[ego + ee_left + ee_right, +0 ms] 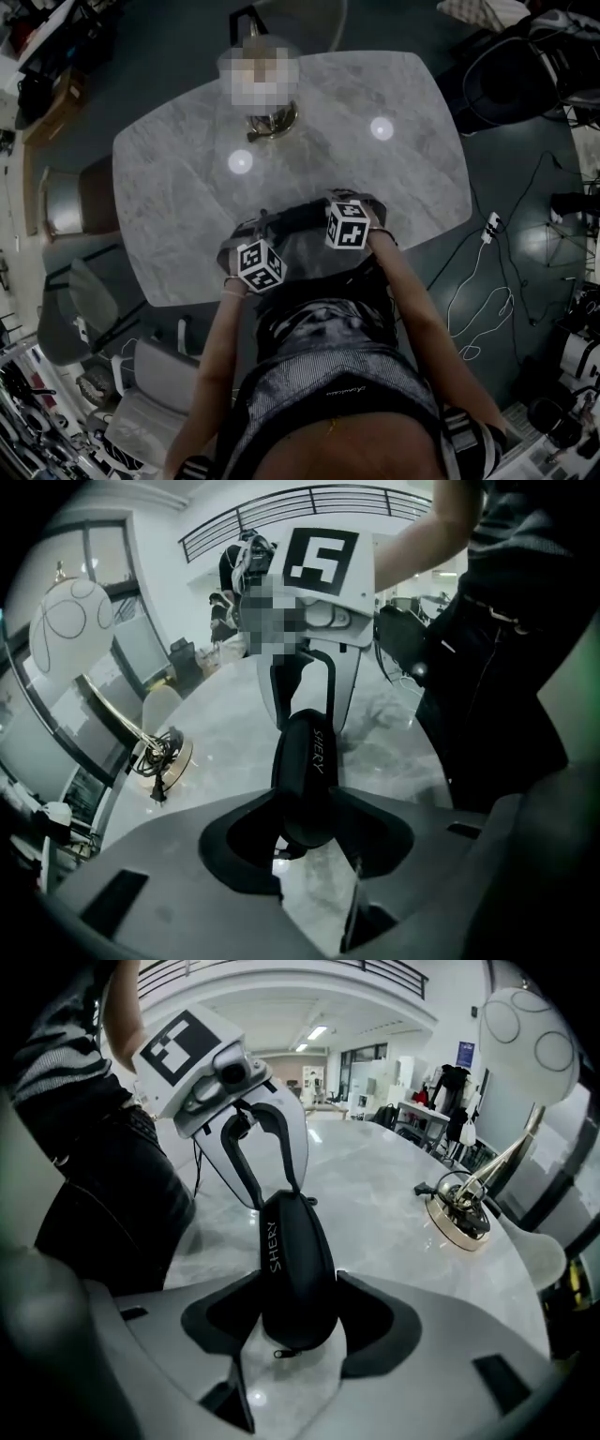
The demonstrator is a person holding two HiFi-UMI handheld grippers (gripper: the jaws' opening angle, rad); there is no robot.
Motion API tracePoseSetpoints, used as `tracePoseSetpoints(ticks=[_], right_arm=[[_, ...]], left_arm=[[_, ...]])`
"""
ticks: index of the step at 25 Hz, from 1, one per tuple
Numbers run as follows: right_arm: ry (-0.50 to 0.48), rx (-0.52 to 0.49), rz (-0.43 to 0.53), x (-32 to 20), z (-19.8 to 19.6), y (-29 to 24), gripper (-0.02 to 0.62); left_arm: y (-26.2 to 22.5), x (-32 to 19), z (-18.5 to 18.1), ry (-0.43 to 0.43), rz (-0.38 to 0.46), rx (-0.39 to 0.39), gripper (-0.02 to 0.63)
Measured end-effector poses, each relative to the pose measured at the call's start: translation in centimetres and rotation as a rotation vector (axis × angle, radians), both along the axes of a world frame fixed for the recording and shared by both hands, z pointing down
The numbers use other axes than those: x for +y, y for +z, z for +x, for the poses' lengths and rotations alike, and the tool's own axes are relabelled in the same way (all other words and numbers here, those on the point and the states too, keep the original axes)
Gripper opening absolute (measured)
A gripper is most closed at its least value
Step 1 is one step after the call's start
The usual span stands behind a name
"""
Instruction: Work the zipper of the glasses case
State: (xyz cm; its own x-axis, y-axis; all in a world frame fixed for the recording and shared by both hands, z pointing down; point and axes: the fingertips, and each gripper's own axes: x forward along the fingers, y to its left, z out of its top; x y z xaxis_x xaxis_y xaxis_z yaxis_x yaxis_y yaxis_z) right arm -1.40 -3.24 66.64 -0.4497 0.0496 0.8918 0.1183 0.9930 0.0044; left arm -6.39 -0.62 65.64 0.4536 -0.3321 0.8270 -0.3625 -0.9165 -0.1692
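The black glasses case (pixel 302 216) is spanned between the two grippers at the middle of the worktop's (pixel 375 84) near edge, apparently held just clear of the surface rather than lying on it. The left gripper (pixel 307 803) is clamped on one rounded end of the case and the right gripper (pixel 298 1283) on the other, with the pads pressing the shell from both sides in each gripper view. Neither has the zipper. A small zipper pull (pixel 284 1352) dangles free under the end in the right gripper, untouched. In the left gripper view a similar small tab shows under that end, though I cannot tell what it is. The main risk, as I judge it, comes when one gripper lets go to reach for the pull. The case would then hang from a single end grip on a smooth, curved shell, and it could swing down or slide out. This close to the near edge, it might drop off the worktop altogether. The pull itself is tiny and loose, so the jaws could easily close beside it or nip the shell instead. Dragging the slider while only one end is held could also twist the case out of that grip. Pads squeezing across the seam may bind the zipper.
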Motion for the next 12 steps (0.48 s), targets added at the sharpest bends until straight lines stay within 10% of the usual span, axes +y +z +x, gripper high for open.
tracePoseSetpoints(ticks=[12], right_arm=[[0.079,0.020,-0.060,-0.7,-0.7,0.8,0.308]], left_arm=[[0.6,-1.1,-0.3,-0.019,-0.124,0.031,0.150]])
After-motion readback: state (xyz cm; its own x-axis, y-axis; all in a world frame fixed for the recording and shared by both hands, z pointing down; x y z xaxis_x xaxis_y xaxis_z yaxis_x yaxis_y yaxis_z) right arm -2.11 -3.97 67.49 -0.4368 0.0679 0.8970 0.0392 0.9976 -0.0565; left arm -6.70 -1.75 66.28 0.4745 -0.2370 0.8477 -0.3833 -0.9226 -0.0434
